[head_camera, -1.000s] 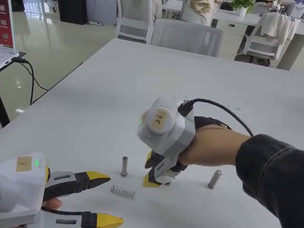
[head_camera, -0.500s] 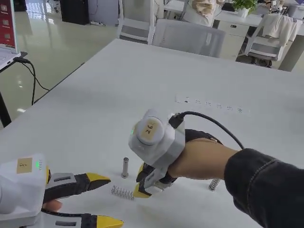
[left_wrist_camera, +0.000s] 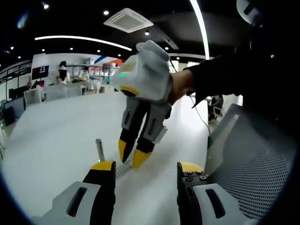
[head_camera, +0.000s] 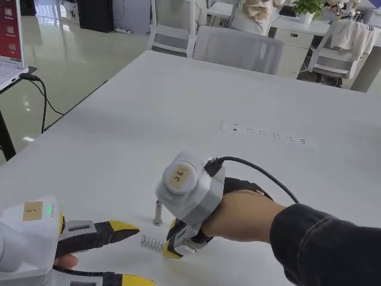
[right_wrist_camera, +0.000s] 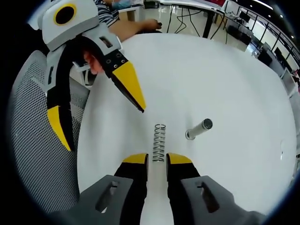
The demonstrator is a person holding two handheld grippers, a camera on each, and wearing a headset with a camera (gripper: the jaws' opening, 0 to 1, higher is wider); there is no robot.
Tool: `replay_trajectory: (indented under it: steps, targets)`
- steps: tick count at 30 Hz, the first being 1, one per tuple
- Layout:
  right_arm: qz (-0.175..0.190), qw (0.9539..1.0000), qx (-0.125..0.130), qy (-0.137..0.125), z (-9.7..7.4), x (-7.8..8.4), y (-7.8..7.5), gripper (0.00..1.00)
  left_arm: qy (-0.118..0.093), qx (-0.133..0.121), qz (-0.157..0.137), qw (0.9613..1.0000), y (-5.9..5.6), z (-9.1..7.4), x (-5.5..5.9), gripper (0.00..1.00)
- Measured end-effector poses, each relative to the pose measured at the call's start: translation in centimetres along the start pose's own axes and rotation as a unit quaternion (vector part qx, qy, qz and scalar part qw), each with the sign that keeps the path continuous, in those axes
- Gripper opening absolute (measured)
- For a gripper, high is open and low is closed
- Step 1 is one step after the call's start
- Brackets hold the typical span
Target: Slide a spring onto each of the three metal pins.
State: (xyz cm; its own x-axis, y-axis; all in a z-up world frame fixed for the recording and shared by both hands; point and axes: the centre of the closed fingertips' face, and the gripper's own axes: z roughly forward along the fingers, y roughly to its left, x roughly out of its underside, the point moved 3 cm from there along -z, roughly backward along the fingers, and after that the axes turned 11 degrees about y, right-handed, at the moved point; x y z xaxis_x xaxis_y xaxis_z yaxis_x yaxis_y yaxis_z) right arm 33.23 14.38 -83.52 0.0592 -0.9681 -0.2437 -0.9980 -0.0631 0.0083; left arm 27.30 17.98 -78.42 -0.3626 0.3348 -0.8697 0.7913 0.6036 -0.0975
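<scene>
Lying on the table point(right_wrist_camera: 225, 70), spring point(right_wrist_camera: 159, 140) end sits inside R gripper point(right_wrist_camera: 158, 160), jaws barely apart; pin point(right_wrist_camera: 198, 129) at 2 o'clock; L gripper point(left_wrist_camera: 145, 168) spread wide.

My right gripper point(head_camera: 171, 250) moves left and closer to me. A second ago its yellow tips were off to the right of the loose spring point(head_camera: 152, 243). Now they are right at the spring's end, and that end lies between them. The gripper now sits just beside the standing pin point(head_camera: 158, 212).
</scene>
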Motion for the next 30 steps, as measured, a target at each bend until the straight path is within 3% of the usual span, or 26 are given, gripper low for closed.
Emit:
replay_trajectory:
  steps: [18,30]
  targets:
    - [-0.019,0.9996,0.019,0.010,0.4,0.1,0.0,0.08,0.001,-0.002,0.001,1.0000,0.1,0.0,-0.1,0.46]
    - [-0.033,0.9994,0.011,-0.001,-1.7,0.2,0.7,0.07,0.003,-0.002,0.006,1.0000,0.2,0.1,-0.3,0.46]
